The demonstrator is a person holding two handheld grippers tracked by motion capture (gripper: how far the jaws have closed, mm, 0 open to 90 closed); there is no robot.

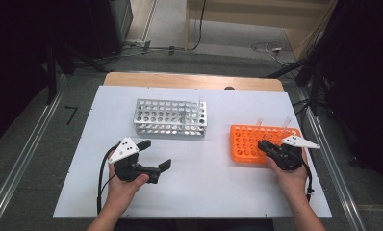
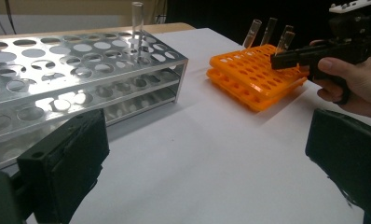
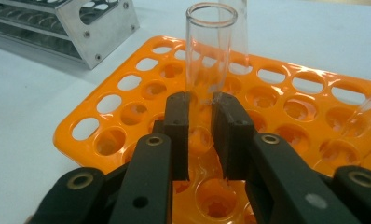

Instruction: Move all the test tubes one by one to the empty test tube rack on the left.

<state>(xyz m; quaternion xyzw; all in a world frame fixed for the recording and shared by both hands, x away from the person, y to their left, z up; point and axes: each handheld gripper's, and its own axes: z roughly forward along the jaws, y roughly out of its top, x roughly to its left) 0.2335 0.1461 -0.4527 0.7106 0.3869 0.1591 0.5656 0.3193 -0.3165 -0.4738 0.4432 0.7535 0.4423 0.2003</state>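
Right tongs (image 3: 200, 109) clamped on 1 upright tube (image 3: 210, 56) rising straight above the jaws in orange rack (image 3: 104, 116); left tongs (image 1: 156, 155) wide, well apart.

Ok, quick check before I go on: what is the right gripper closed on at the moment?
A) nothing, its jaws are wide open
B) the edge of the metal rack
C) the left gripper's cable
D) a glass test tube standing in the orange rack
D: in the right gripper view the right gripper has its two black jaws pressed against the clear test tube that stands in the orange rack.
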